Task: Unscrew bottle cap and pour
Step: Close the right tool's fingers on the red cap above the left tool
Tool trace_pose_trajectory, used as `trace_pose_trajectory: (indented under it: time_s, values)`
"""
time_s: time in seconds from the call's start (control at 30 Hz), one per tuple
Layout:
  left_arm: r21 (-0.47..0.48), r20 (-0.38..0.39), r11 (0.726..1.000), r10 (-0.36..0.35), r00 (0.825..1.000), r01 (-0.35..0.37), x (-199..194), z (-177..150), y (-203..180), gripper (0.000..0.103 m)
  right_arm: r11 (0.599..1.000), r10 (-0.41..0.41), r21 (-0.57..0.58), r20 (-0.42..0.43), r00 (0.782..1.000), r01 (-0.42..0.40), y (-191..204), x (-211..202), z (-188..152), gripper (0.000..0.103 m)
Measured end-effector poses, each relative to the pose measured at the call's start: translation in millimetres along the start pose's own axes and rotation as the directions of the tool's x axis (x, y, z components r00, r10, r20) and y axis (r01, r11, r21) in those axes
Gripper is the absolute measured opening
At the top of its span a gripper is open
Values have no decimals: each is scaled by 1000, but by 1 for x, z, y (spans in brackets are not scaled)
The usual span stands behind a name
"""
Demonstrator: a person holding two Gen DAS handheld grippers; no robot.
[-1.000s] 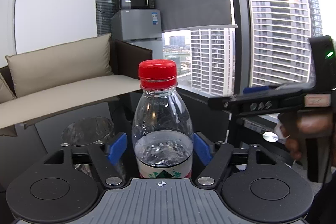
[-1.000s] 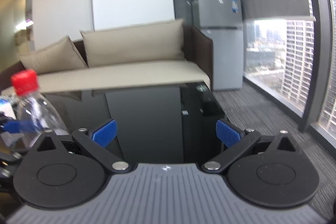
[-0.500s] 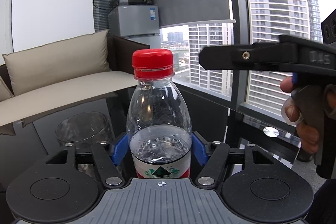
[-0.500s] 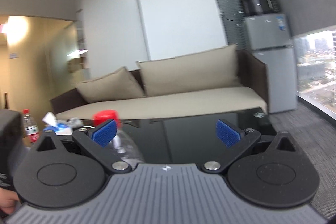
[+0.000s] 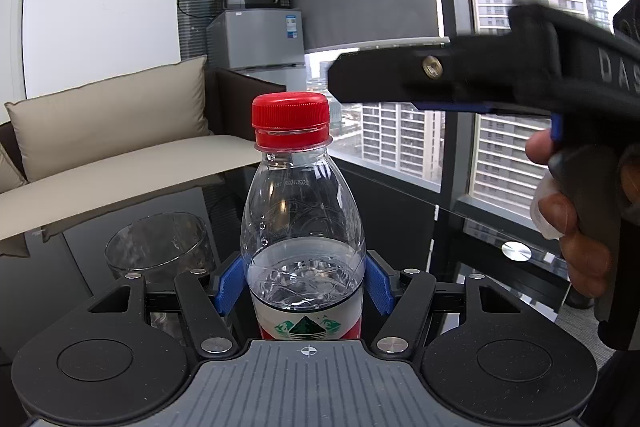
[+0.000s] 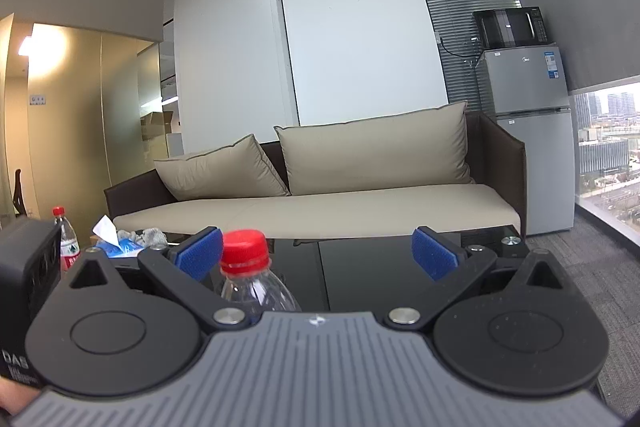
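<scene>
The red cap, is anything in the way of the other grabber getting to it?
Nothing visible is. The red cap sits bare on the bottle, which the left gripper holds. The right gripper is open, and the cap shows just inside its left finger, with only air between them.

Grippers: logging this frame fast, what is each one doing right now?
Left gripper: shut on the bottle.
Right gripper: open, holding nothing; the cap sits between its fingers, near the left one.
</scene>
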State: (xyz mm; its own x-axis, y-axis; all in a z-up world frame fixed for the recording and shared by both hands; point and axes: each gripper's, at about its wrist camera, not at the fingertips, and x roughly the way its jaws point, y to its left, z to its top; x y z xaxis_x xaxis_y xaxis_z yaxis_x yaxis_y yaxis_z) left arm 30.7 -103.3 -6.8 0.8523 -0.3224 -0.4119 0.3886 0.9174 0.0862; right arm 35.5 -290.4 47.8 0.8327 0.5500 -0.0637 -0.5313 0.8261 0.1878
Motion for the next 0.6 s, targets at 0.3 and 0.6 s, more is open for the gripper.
trace_pose_trajectory:
  time_s: [0.3, 0.6]
  values:
    - [-2, -3, 1000, -1, 1000, 1, 0, 1, -1, 59, 998, 56, -28, 9, 998, -55, 11, 7, 3, 87]
    - [-1, -3, 1000, 0, 1000, 0, 2, 1, -2, 59, 995, 68, -71, 1, 998, -68, 25, 12, 3, 51]
